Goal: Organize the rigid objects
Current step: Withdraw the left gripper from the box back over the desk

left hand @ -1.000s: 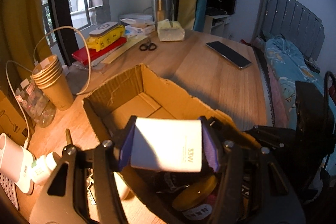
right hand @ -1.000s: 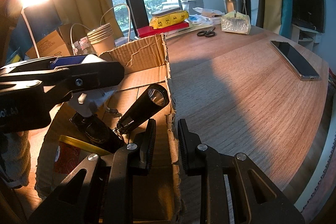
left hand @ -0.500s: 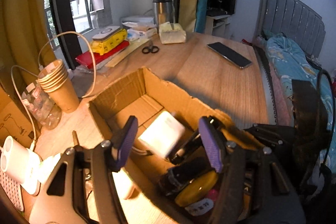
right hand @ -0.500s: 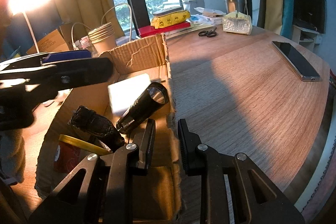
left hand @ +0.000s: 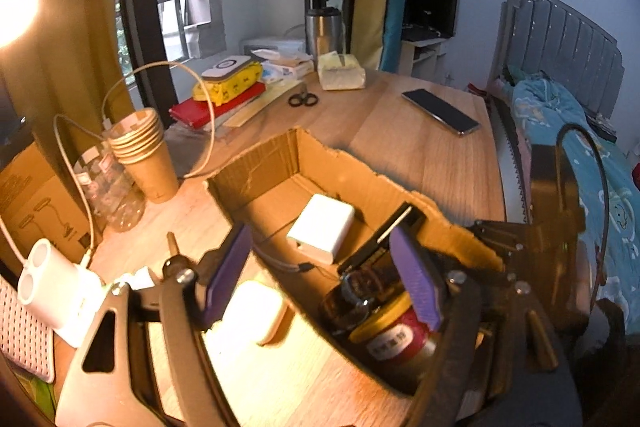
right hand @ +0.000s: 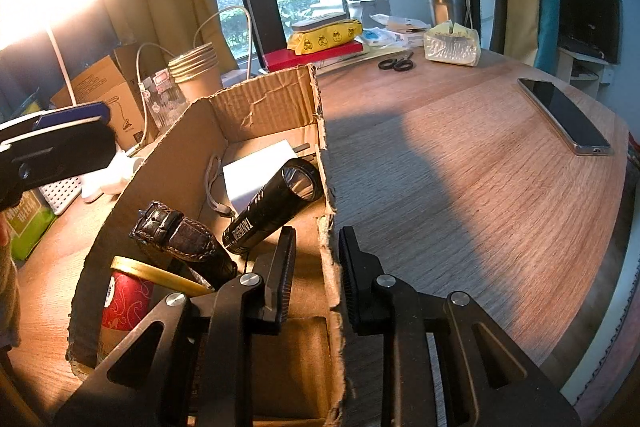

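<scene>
White charger (left hand: 322, 228) and black torch (right hand: 276, 209) in a brown cardboard box (right hand: 264, 107); red patterned jar (right hand: 124, 301), gold lid; purple-padded tongs (left hand: 320, 279).

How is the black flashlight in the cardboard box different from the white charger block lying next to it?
The flashlight is black and tube-shaped, while the charger block is white and boxy with flat faces. The flashlight leans tilted, lens end raised toward the box wall; the charger lies lower, on the box floor. The flashlight carries printed lettering on its barrel; the charger's visible faces look plain. Both sit inside the same cardboard box, side by side, and neither is held by a gripper.
</scene>
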